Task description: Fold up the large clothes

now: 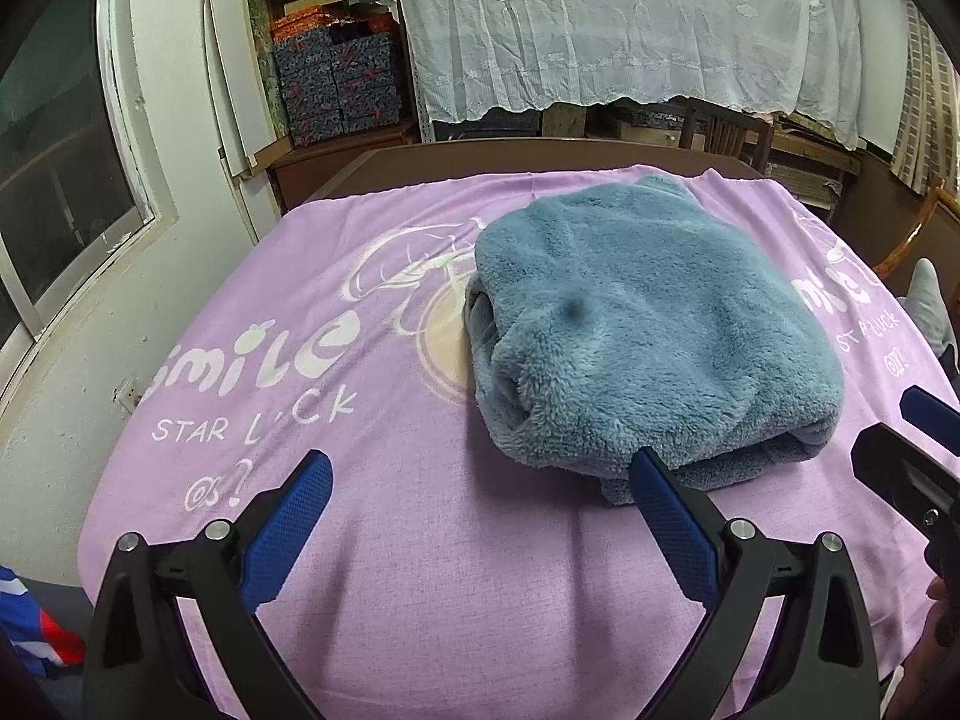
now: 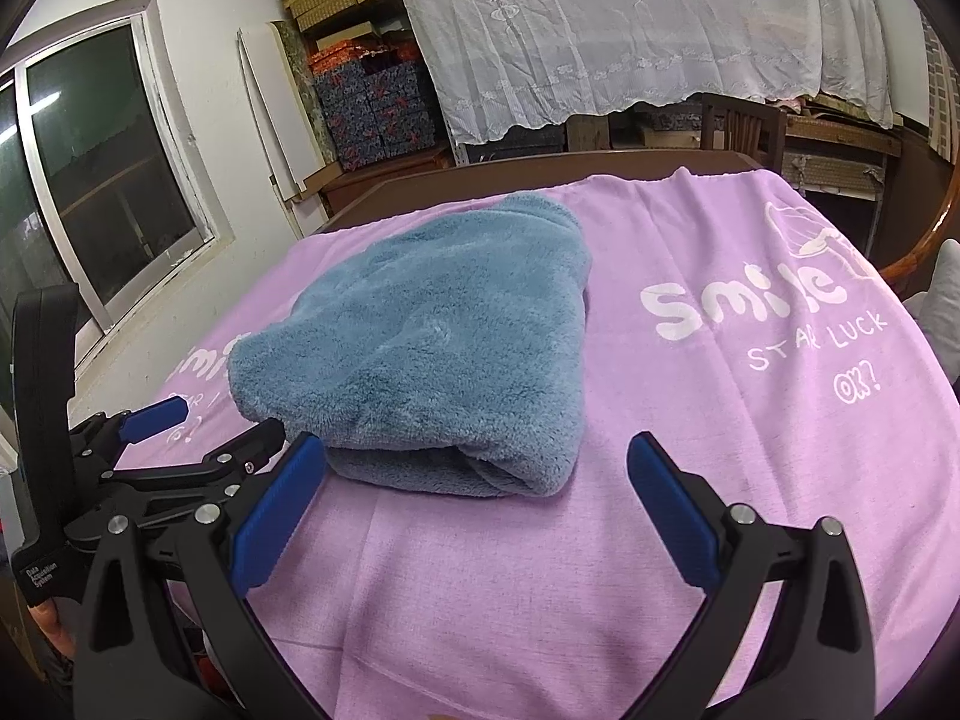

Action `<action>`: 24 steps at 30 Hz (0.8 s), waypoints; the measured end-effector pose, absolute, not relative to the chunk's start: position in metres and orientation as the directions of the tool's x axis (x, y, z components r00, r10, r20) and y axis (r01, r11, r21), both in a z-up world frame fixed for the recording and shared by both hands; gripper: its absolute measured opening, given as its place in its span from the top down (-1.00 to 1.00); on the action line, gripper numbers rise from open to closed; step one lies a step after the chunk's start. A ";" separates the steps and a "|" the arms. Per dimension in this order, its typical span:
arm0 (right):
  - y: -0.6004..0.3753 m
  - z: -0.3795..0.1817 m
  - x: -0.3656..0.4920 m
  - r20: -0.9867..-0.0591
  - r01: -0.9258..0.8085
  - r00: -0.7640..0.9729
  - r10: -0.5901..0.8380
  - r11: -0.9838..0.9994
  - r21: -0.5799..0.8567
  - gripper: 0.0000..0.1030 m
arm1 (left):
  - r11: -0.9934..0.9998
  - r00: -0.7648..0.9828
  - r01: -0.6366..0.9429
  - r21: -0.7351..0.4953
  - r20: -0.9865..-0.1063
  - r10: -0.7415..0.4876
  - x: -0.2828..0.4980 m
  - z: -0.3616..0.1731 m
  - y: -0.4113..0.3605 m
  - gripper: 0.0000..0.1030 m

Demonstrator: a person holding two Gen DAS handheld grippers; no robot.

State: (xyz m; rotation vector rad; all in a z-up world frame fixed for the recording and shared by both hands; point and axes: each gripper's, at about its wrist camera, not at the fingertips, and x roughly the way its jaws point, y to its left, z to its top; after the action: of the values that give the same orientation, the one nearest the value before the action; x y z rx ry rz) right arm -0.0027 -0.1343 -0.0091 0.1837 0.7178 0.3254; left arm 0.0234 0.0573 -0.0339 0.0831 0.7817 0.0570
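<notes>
A fluffy blue-grey garment (image 1: 648,336) lies folded into a thick bundle on the purple printed cloth (image 1: 420,570) that covers the table. My left gripper (image 1: 480,468) hovers open in front of the bundle's near edge, its right fingertip close to the fold and nothing between its fingers. In the right wrist view the same folded garment (image 2: 432,348) lies ahead and to the left. My right gripper (image 2: 480,450) is open and empty just short of its near edge. The left gripper (image 2: 198,426) shows at the left of that view, and the right gripper (image 1: 924,438) at the right edge of the left wrist view.
The purple cloth (image 2: 690,540) carries white "smile STAR LUCK" print. Behind the table stand shelves with patterned boxes (image 1: 342,84) and a white lace curtain (image 1: 630,24). A window (image 2: 96,180) is on the left wall. A wooden chair (image 2: 744,120) stands at the back right.
</notes>
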 end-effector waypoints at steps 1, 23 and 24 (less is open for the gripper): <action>-0.134 -0.009 -0.003 -0.614 -0.229 0.707 0.352 0.934 0.273 -0.91 | 0.995 0.709 -0.021 0.096 -0.701 0.082 0.023 -0.034 0.057 -0.93; -0.134 -0.010 -0.003 -0.613 -0.237 0.709 0.349 0.936 0.258 -0.91 | 0.997 0.700 0.013 0.073 -0.713 0.043 0.021 -0.034 0.053 -0.93; -0.134 -0.010 -0.003 -0.613 -0.238 0.709 0.348 0.937 0.257 -0.91 | 0.997 0.704 0.013 0.074 -0.709 0.043 0.020 -0.034 0.053 -0.93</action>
State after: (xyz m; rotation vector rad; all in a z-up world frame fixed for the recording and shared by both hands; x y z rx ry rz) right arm -0.0026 -0.1341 -0.0105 0.1638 0.7122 0.3269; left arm 0.0202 0.0532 -0.0341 0.0757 0.7896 0.0167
